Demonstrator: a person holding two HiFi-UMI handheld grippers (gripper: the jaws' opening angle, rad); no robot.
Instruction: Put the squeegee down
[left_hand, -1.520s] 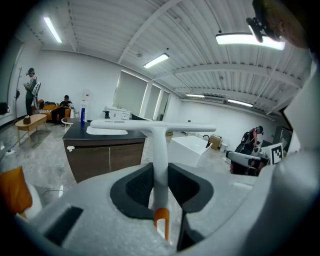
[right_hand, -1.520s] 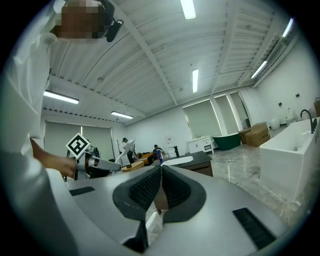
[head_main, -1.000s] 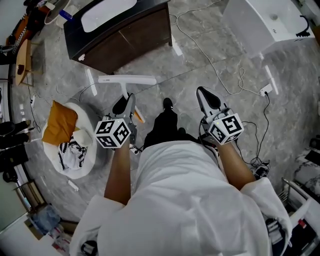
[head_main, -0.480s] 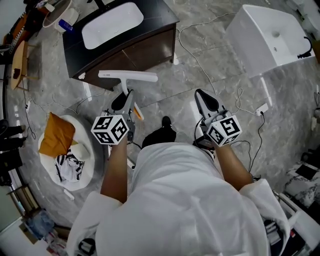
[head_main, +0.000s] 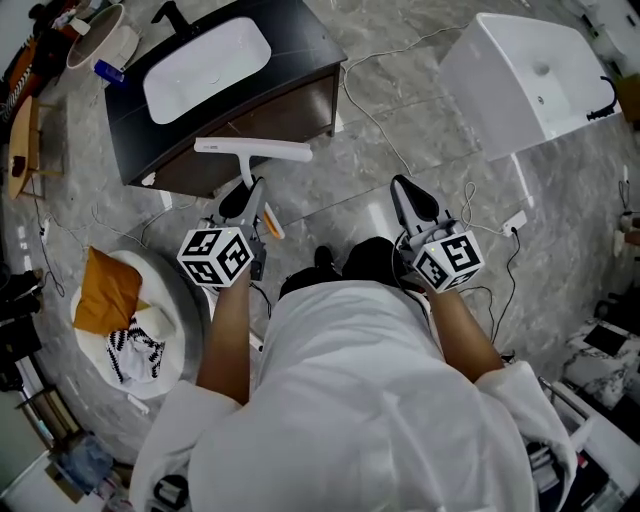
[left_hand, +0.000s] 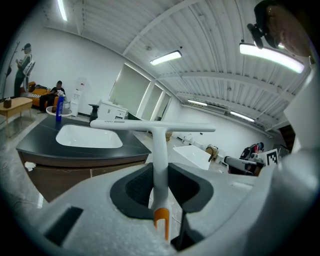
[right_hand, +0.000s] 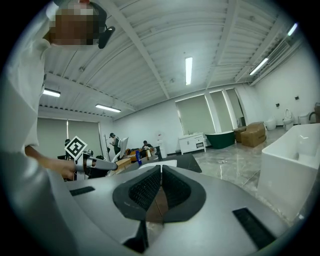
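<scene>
Squeegee (head_main: 255, 149): white, T-shaped, with a long straight blade bar on a slim stem and an orange tip (left_hand: 161, 220) at the stem's tail. It is off the ground, carried out in front of me in the left gripper (head_main: 250, 200). The jaws are clamped on the stem about midway, with the blade bar crosswise well ahead of the pads.

Handling (judgement): rigid plastic, light, and smooth enough to twist in the pads if it is knocked. The bar is long, so the weight sits forward of the grip. The stem is the right place to hold it. The blade edge is probably soft rubber, so I would land it flat rather than on that edge.

Right gripper (head_main: 413, 203): jaws together with nothing between them, held level beside the left.

Surface: the dark-topped bench (head_main: 300, 45) lies just ahead with a white basin (head_main: 205, 58) sunk into it. The bare top beside the basin looks like the likely landing spot.

Room: grey marbled floor (head_main: 420, 140) with loose cables (head_main: 385, 95) running across it. A white freestanding tub (head_main: 530, 75) stands to the right. An orange cushion (head_main: 103, 292) lies on a round white pad to the left. People are at the far end.
</scene>
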